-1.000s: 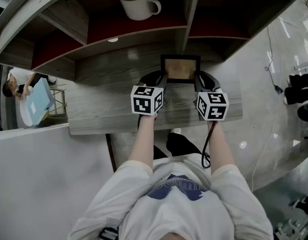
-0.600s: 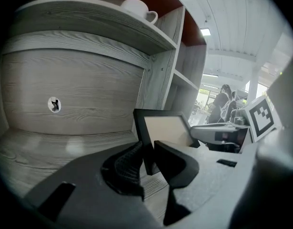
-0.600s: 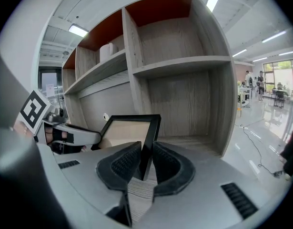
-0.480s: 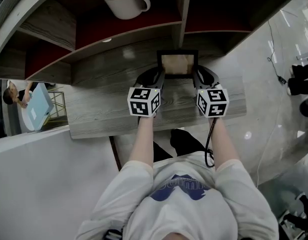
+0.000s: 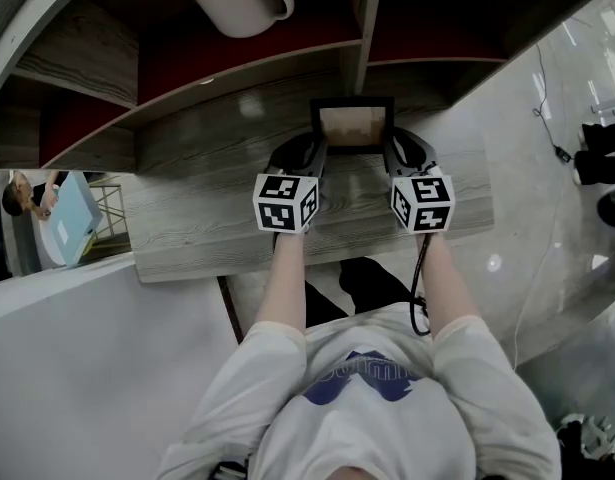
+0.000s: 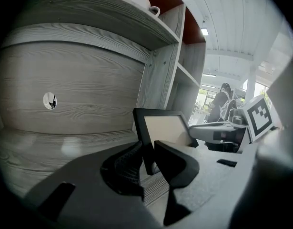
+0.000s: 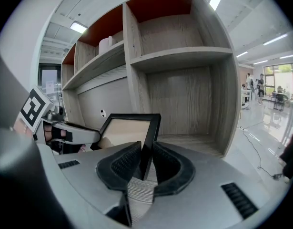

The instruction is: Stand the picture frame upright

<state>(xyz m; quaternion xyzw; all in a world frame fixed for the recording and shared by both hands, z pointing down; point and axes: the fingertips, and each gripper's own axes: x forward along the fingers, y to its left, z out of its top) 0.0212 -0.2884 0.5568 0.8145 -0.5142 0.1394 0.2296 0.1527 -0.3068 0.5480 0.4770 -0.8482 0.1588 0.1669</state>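
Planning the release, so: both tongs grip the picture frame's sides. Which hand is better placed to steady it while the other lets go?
Right, marginally. Both pads of the right tongs visibly press the picture frame; on the left tongs only one pad's contact shows.

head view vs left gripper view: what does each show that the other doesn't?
Head view only: the person's white shirt and the left gripper's marker cube. Left gripper view only: the left gripper with its jaws closed on the left edge of the picture frame, and a round hole in the back panel. Both: the picture frame, the white mug, the right gripper.
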